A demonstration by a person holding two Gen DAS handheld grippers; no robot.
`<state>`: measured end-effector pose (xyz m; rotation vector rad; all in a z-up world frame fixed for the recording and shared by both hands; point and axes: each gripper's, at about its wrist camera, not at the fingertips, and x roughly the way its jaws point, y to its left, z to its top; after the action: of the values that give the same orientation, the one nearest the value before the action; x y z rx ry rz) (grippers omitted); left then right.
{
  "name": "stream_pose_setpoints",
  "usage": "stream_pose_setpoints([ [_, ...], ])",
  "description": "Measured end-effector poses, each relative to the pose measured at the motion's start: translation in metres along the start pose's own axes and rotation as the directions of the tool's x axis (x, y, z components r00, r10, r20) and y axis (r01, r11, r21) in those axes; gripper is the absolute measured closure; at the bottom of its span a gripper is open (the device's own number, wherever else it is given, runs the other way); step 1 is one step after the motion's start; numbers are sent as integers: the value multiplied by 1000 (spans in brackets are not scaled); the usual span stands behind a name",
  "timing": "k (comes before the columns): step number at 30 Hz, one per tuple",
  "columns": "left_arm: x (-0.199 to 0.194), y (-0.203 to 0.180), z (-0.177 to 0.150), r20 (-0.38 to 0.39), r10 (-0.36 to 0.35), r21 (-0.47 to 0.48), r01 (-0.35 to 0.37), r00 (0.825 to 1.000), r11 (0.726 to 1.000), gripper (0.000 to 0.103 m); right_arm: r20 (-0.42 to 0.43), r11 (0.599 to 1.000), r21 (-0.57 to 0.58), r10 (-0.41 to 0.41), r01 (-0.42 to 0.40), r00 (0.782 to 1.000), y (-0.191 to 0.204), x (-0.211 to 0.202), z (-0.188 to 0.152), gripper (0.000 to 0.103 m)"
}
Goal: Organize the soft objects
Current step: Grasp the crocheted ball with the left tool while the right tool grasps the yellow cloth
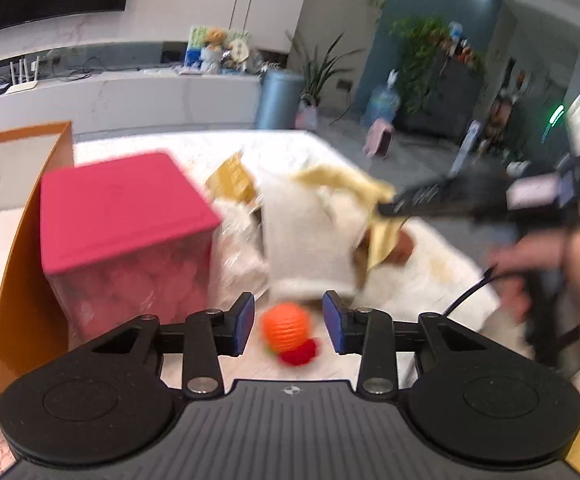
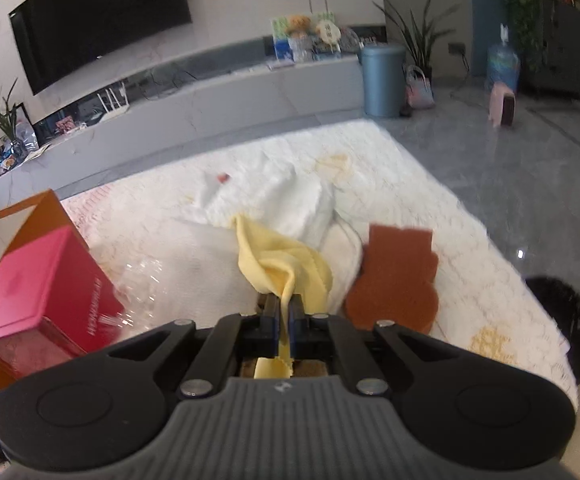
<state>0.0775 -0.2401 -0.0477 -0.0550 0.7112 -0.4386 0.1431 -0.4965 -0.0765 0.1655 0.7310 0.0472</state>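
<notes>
While the red box (image 2: pixel 46 292) serves as the landmark, start left of it: an orange box (image 2: pixel 30 216) stands open right behind and beside it, touching or nearly so. Clear crinkled plastic wrap (image 2: pixel 142 280) lies just right of the red box, against its side. Right of that, a white towel (image 2: pixel 290 196) sits rumpled on the white bed cover (image 2: pixel 470 280), further back from the red box. Right gripper (image 2: pixel 285 308) has its jaws pinched together on a yellow cloth (image 2: pixel 286 264), which bunches up out of the fingers and trails back through them. Further right from the red box, a brown gourd-shaped sponge (image 2: pixel 394 280) lies flat, just beside the yellow cloth; overlap can't be told.

Left wrist view: the red box (image 1: pixel 126 216) is up close at left, the orange box (image 1: pixel 18 240) behind it. Left gripper (image 1: pixel 289 320) has its blue pads spread apart, holding nothing. Between the pads, lower down on the cover, sits an orange knitted ball (image 1: pixel 284 328) with a red piece touching it. Right of the red box, blurred, white fabric and the yellow cloth (image 1: pixel 346 180) hang from the right gripper (image 1: pixel 394 204), blocking the area behind. Person's hand (image 1: pixel 546 276) grips its handle far right.
</notes>
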Motion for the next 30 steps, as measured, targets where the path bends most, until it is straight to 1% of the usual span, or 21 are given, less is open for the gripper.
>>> stream_pose_setpoints([
  [2,7,1,-12,17,70,0,-70,997,998,49,5,1000,-14,-6,6,1000,5,-5,0,102],
  [3,11,0,-17,21,78,0,-78,997,997,45,2,1000,-15,-9,9,1000,6,-6,0,102],
  [4,16,0,-21,12,64,6,-64,998,998,41,4,1000,-20,-12,12,1000,8,-7,0,102],
  [5,21,-1,-24,-3,43,13,-42,999,999,40,5,999,-29,-14,14,1000,9,-8,0,102],
  [7,30,-5,-28,-20,14,18,-14,1000,1000,33,7,999,-37,-18,18,1000,11,-8,1,102],
  [8,34,-8,-30,-18,17,23,-16,1000,1000,31,9,999,-36,-19,19,1000,10,-8,1,102],
  [10,44,-16,-33,-18,53,50,-52,998,997,26,3,999,-49,-14,14,1000,11,-7,2,102],
  [12,55,-21,-31,-37,77,66,-74,996,995,26,-8,998,-58,-7,6,1000,10,-5,0,102],
  [14,62,-22,-29,-38,75,55,-72,996,996,26,-10,999,-37,2,-2,1000,6,-5,1,102],
  [16,70,-25,-28,-43,88,48,-86,995,995,26,0,1000,-25,-2,2,1000,2,-6,3,102],
  [17,75,-26,-27,-55,102,52,-99,993,994,28,8,1000,-18,-9,9,1000,0,-7,3,102],
  [18,79,-27,-26,-69,110,59,-106,992,993,43,15,1000,-10,-13,13,1000,-3,-8,4,102],
  [19,81,-27,-26,-76,102,55,-98,992,994,51,25,1000,1,-11,11,1000,-5,-10,4,102],
  [23,78,-23,-26,-62,89,28,-88,994,996,53,56,1000,26,11,-12,998,-12,-18,4,102],
  [27,67,-25,-23,-41,79,48,-77,996,996,54,82,999,33,16,-18,996,-13,-26,7,102],
  [30,56,-27,-17,-13,71,53,-70,997,996,53,98,999,29,41,-44,994,-11,-34,8,102],
])
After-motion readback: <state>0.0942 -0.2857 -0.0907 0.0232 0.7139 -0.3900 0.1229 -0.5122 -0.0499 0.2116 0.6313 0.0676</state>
